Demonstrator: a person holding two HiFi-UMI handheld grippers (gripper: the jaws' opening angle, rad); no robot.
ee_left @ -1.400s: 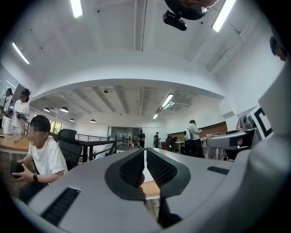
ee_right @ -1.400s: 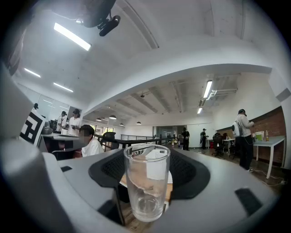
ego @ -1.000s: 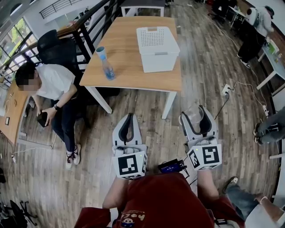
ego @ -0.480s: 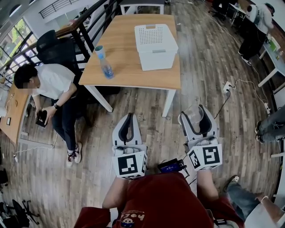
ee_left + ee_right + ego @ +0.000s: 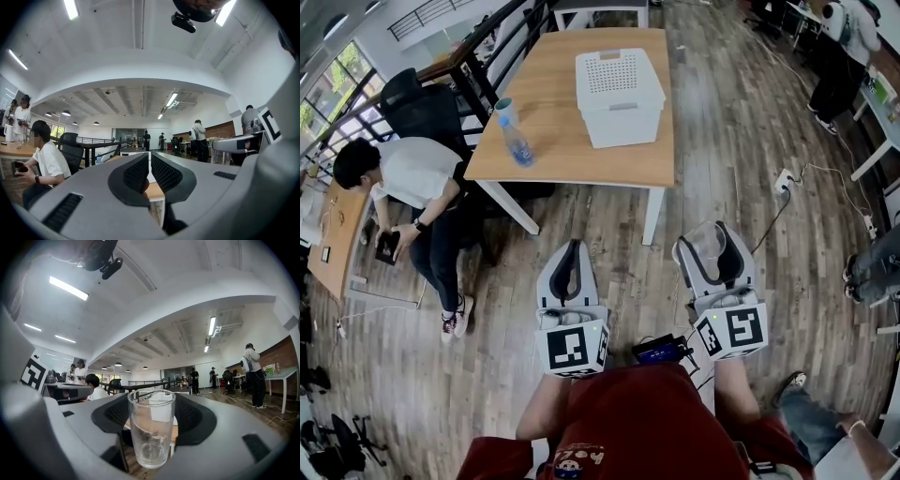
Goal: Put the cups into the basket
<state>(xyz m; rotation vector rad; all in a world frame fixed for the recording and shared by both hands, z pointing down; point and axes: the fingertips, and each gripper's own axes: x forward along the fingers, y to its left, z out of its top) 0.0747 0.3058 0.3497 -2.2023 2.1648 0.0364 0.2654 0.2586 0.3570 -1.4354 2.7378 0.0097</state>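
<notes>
On the plank floor point(image 5: 731, 141), a wooden table point(image 5: 553, 122) bears a white basket point(image 5: 620, 97).

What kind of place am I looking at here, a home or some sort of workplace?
Most likely an open-plan office or lab: a black office chair by a wooden table, long strip lights overhead, and a person standing at a far desk.

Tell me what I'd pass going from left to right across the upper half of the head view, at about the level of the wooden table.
seated person → plastic bottle → white basket → white power strip on the floor → standing person at the far right
</notes>
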